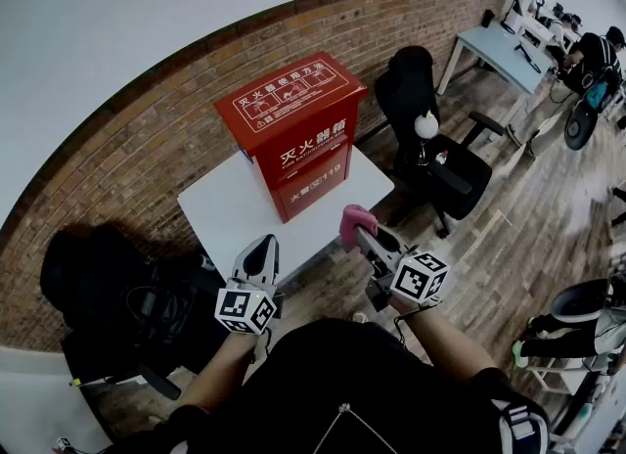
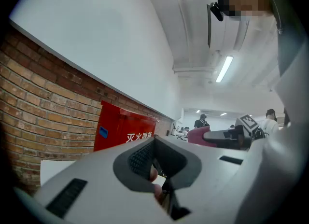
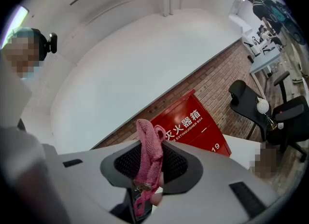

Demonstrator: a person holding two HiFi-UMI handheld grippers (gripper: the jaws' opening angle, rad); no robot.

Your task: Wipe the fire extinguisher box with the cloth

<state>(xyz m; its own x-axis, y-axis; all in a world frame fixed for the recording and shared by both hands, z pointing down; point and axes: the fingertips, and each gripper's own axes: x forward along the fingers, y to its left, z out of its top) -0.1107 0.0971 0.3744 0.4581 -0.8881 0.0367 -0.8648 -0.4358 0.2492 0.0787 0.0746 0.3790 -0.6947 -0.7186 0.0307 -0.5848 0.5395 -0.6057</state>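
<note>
**A:** Head view first. What are the jaws doing?

**B:** The right gripper point(image 1: 360, 231) has its jaws clamped on a pink terry cloth point(image 1: 352, 217), which is bunched at their tips. It is just in front of the white desk point(image 1: 220, 212) and apart from the red metal fire extinguisher box point(image 1: 293, 134). That box stands upright on the desk against the brick wall point(image 1: 127, 149). The left gripper point(image 1: 264, 245) hovers at the desk's front edge with its jaws closed to a point and nothing in them.

**A:** And the left gripper view?

**B:** The jaws are together and empty. The box is ahead on the left, and the cloth and right gripper are off to the right.

**A:** The right gripper view?

**B:** The cloth is pinched between the ribbed pads, with a fold standing above them and an end hanging below. The box sits beyond, clear of the cloth.
</note>
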